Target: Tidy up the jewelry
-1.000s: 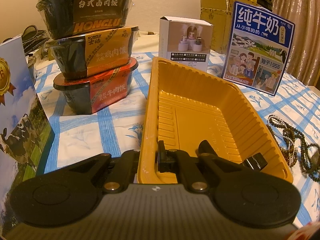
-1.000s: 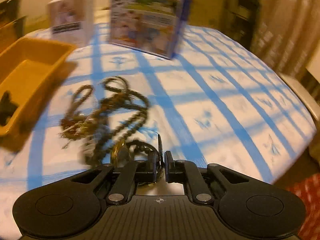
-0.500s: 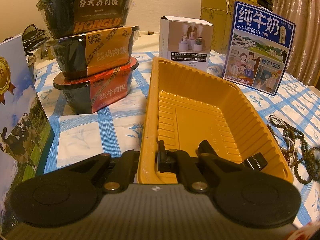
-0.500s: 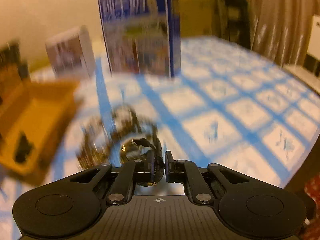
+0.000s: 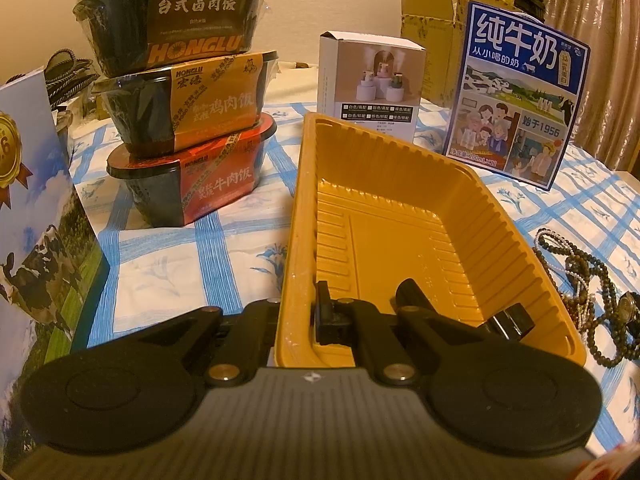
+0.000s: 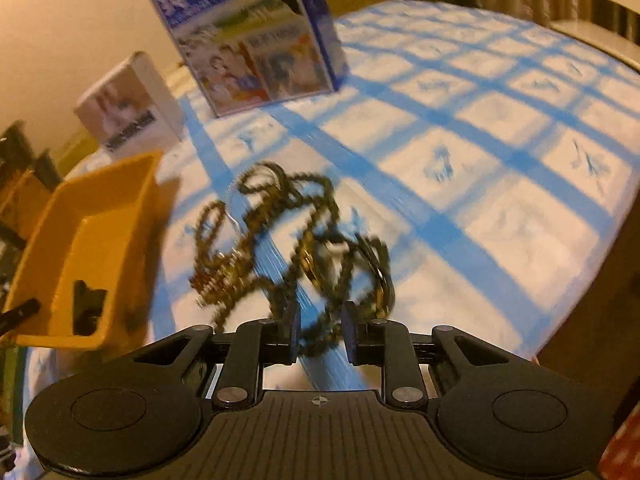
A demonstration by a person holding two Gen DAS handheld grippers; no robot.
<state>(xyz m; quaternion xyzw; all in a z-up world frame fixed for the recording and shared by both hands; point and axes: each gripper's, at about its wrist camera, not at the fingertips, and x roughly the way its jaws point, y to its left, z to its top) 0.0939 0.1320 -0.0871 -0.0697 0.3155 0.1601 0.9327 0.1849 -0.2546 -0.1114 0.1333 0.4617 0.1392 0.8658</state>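
Opening just now, the right gripper stood spread over the tangled dark bead necklaces, which looked blurry. The left gripper stayed pinching the ridged yellow plastic tray wall.

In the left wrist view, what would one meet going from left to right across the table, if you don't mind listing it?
Cow-print box → stacked meal bowls → yellow tray → blue milk carton → tangle of bead necklaces.

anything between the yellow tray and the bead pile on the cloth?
Nothing: left wrist view shows only bare checked tablecloth between the yellow tray and the bead necklaces; the blurred right wrist view agrees.
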